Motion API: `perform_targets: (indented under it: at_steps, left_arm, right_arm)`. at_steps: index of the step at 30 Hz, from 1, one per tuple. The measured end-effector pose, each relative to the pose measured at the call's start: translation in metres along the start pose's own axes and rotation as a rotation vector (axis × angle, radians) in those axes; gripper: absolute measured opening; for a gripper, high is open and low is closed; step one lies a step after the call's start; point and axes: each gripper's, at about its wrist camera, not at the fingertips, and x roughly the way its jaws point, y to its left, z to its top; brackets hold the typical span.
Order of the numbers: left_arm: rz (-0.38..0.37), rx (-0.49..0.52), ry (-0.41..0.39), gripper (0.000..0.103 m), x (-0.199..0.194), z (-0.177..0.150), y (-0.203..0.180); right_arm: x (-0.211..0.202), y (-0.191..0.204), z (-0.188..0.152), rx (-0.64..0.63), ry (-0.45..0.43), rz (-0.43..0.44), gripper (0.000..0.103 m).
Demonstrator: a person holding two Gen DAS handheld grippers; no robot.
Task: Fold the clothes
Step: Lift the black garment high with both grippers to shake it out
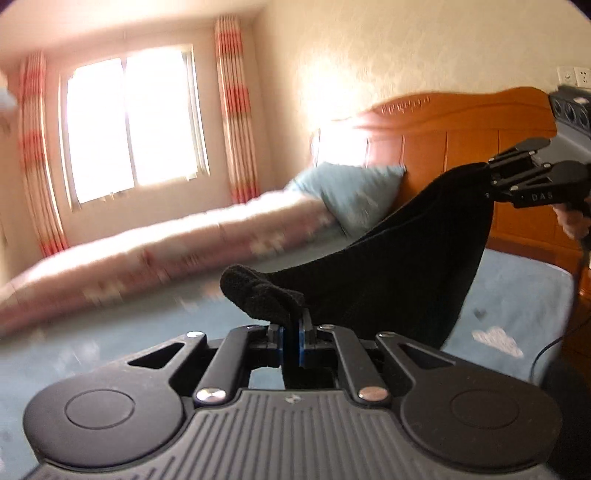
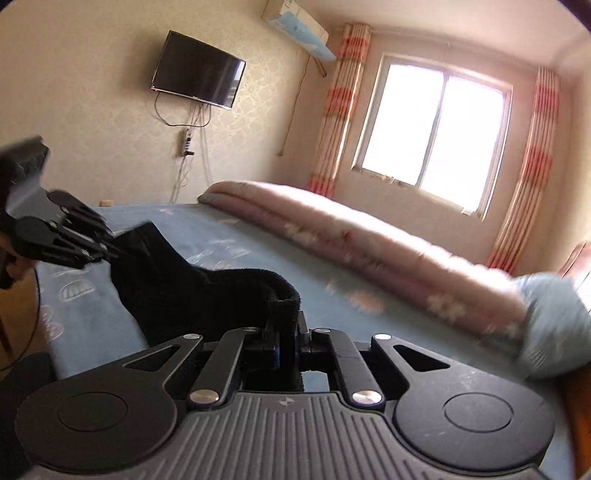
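left hand-held gripper (image 1: 291, 334) clenched on black knit garment (image 1: 399, 266) | right hand-held gripper (image 2: 286, 338) clamps it too | garment hangs above bed (image 2: 229, 236), 1 o'clock | keep even tension, level held edges

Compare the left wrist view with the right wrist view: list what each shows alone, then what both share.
Left wrist only: the wooden headboard and a wall socket.
Right wrist only: the wall-mounted TV and the air conditioner.
Both: the black garment stretched between the left gripper and right gripper, jaws shut on it, above the blue bedsheet; also the window.
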Motion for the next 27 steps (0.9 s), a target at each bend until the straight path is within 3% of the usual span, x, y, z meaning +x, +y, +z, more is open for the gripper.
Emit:
perform_targets:
  at_steps: [11, 20, 27]
  left_arm:
    - [0.187, 0.025, -0.046, 0.005, -0.032, 0.099, 0.003]
    - [0.308, 0.039, -0.15, 0.005, -0.067, 0.171, 0.005]
    - [0.401, 0.037, -0.208, 0.005, -0.073, 0.214, 0.018]
  right_arm:
    - [-0.034, 0.008, 0.119, -0.107, 0.034, -0.145, 0.008]
    - [-0.074, 0.021, 0.196, -0.168, -0.042, -0.29, 0.008]
    - [-0.091, 0.01, 0.237, -0.153, -0.1, -0.366, 0.008]
